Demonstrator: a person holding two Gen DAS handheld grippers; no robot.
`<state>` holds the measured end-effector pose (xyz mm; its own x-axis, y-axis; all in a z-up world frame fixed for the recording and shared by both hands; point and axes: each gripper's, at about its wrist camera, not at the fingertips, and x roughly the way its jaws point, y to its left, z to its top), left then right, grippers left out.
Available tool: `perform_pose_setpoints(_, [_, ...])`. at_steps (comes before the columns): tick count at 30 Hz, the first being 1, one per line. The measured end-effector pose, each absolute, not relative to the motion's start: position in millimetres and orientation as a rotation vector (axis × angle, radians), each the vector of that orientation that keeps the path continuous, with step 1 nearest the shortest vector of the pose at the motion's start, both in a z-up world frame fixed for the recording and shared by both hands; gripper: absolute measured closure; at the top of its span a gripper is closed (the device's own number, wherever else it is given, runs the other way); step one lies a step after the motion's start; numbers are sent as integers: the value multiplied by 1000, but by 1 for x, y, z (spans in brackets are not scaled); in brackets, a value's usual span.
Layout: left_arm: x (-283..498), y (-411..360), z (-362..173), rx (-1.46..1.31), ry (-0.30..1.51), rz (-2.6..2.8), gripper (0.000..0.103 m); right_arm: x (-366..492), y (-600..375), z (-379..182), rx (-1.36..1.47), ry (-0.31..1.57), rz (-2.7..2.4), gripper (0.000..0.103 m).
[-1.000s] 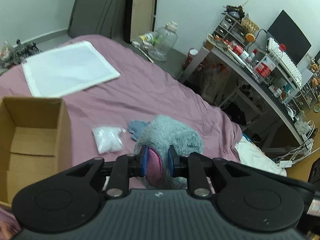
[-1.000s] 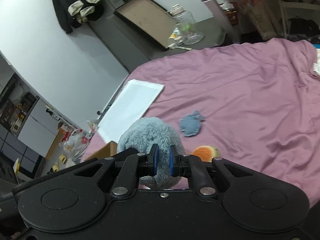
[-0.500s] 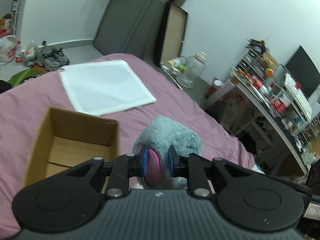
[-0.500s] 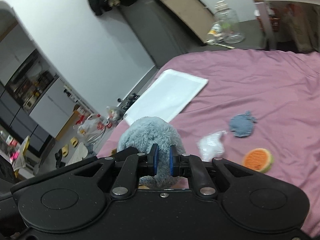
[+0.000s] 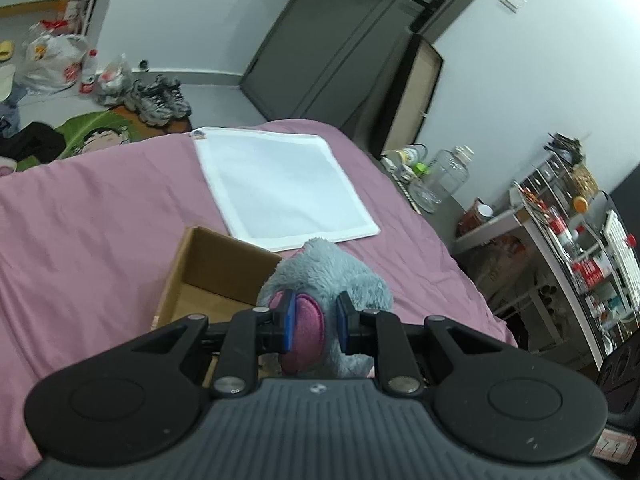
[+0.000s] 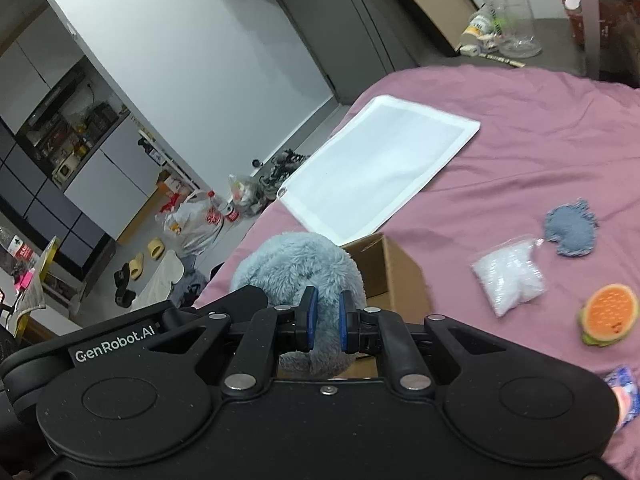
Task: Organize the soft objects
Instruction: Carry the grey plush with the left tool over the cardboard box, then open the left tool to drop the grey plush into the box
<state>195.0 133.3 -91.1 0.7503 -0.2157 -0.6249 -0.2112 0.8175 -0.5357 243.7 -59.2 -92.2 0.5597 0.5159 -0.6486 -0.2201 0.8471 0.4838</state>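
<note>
Grey plush toy [image 5: 332,276] clamped by both our left gripper [image 5: 313,322] and right gripper [image 6: 324,312], probably over the cardboard box [image 5: 208,276]; blue pouch [image 6: 570,232], white bag [image 6: 510,276], burger toy [image 6: 608,314] left.

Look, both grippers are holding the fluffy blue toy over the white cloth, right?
Not quite. Both grippers, left gripper and right gripper, hold the fluffy blue toy, but over the cardboard box, not the white cloth. The right wrist view shows it.
</note>
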Motion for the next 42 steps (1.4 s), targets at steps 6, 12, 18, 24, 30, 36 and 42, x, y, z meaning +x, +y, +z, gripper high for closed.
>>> perform_pose_setpoints(6, [206,151,-114,-667,782,27,84,252,-39,-110,345,926,424,91])
perform_pose_setpoints(12, [213,163,-130,-689,810,35,83,261,-26,-123,336,955,407,91])
perform_pose_setpoints(18, [217,170,-139,-701,829,49,83,269,-20,-136,337,983,403,91])
perform_pose_setpoints(24, [223,179,-151,-722,878,101,82,276,-9,-151,337,1027,411,86])
perform_pose_setpoints(30, [227,182,-153,-734,912,141,78,276,-8,-152,343,1055,427,83])
perform_pose_setpoints(36, [224,174,-140,-705,883,149,60,267,-28,-134,332,1018,425,66])
perform_pose_setpoints(42, [221,161,-125,-654,860,148,47,254,-58,-118,345,988,407,55])
